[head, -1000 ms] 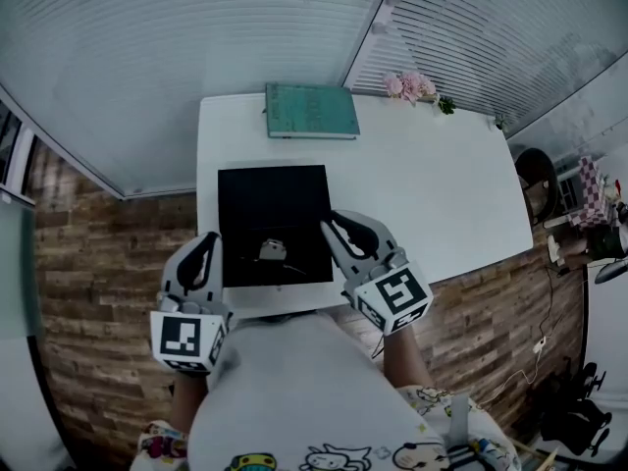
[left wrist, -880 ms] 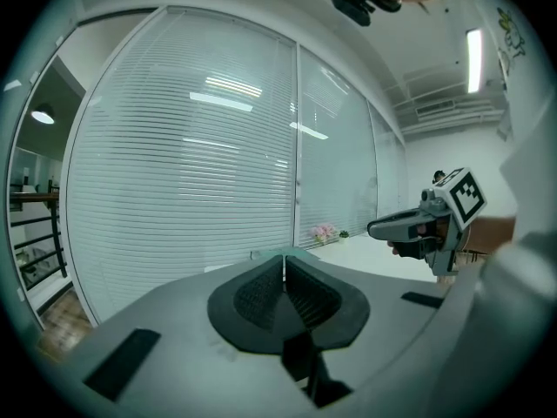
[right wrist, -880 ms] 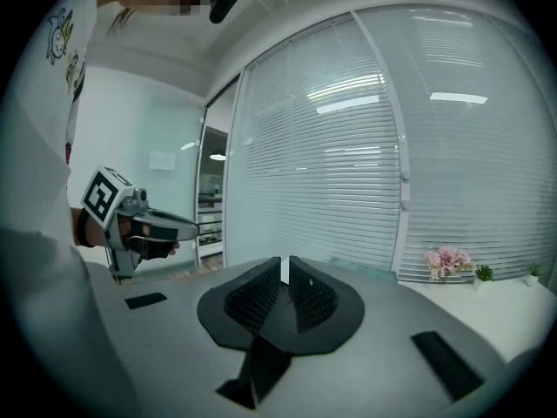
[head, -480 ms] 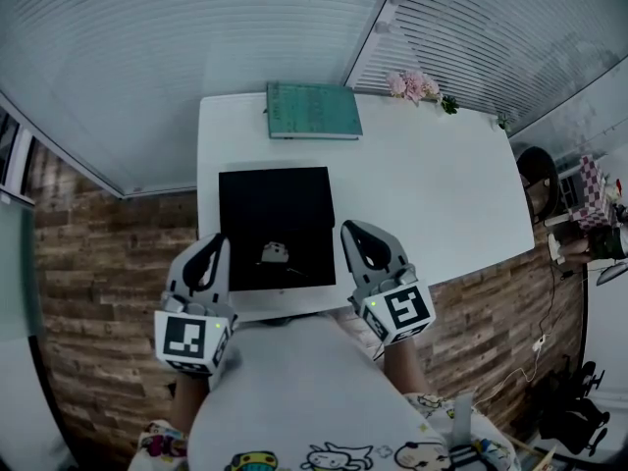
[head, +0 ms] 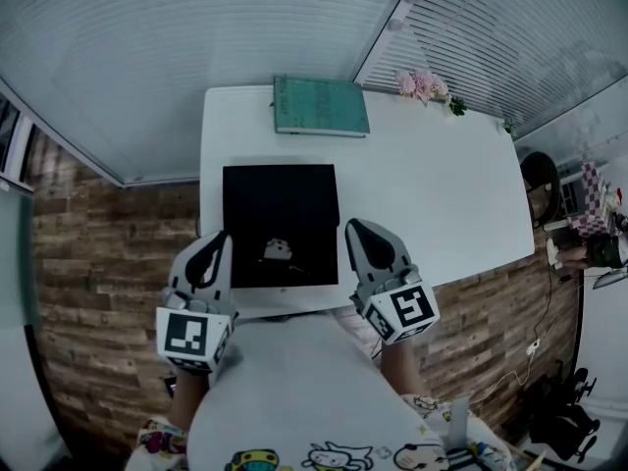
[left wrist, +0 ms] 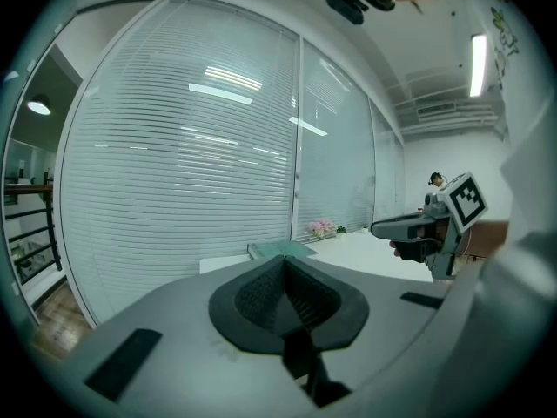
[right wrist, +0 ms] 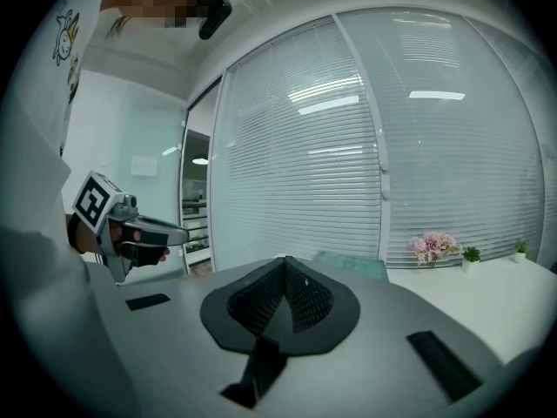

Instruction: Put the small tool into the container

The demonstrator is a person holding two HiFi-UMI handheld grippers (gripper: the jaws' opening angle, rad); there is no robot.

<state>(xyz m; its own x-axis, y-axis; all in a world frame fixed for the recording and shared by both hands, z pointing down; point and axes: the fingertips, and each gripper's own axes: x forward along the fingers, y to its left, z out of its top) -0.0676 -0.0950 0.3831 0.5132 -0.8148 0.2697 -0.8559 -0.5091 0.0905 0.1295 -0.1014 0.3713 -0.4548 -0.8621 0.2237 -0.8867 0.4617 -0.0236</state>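
White worktop fills the middle of the head view, set against a glass wall with slatted blinds on the far side; brown wood-plank floor shows to the left and along the near edge.

Black square container sits on the near-left part of the worktop, its near edge close to the worktop's near edge. Green book lies flat at the far edge, well apart from the container. Pink flowers stand to the right of the book at the far edge, with a small green plant just beside them.

Left gripper is held at the container's near-left corner, tips pointing far. Its own view shows the two ribbed pads pressed together along one ridge, with nothing between them. Right gripper is held just right of the container's near-right corner, tips also pointing far. Its own view likewise shows the pads meeting at a ridge, nothing pinched. Each gripper view looks level across the worktop toward the blinds and catches the other gripper off to one side.

Small tool, light-coloured, lies on the black surface of the container, in its near half, between the two grippers and touched by neither. Its shape is too small to make out.
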